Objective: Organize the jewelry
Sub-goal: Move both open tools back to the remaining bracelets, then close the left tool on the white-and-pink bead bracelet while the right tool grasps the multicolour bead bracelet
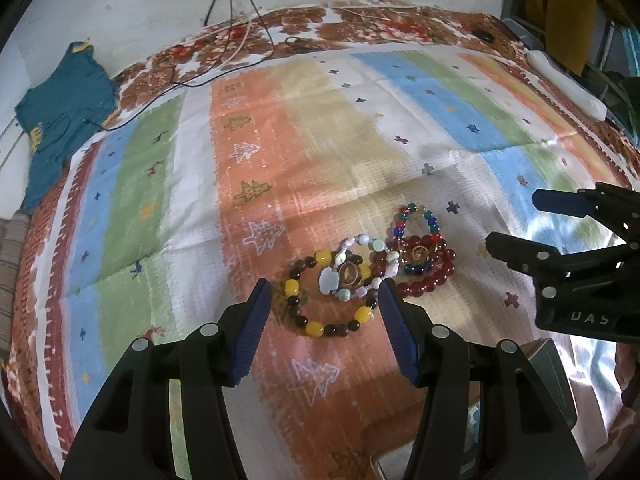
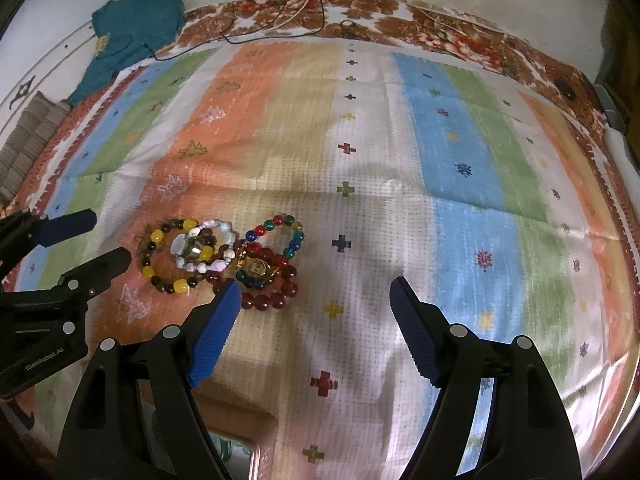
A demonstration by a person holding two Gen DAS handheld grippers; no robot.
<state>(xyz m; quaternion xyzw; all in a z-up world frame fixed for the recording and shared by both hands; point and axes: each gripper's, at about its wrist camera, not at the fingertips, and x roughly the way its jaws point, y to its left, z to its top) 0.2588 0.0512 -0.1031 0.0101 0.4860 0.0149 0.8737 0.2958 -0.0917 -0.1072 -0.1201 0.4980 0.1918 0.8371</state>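
A pile of beaded bracelets lies on the striped cloth (image 1: 280, 128). A yellow-and-brown bracelet (image 1: 316, 328) lies nearest my left gripper (image 1: 326, 294), which is open just in front of it. A pale shell bracelet (image 1: 352, 248) with a gold ring (image 1: 350, 274) inside overlaps it. A dark red bracelet (image 1: 436, 276) and a multicoloured one (image 1: 416, 212) lie to the right, around a gold ring (image 1: 418, 254). My right gripper (image 2: 316, 288) is open and empty, just right of the pile (image 2: 224, 252). It shows in the left wrist view (image 1: 512, 220).
A teal garment (image 1: 60, 112) lies at the far left of the bed. Cables (image 1: 240, 32) trail over the far edge. A white object (image 1: 568, 84) lies at the far right. A box edge (image 2: 256, 452) shows below my grippers.
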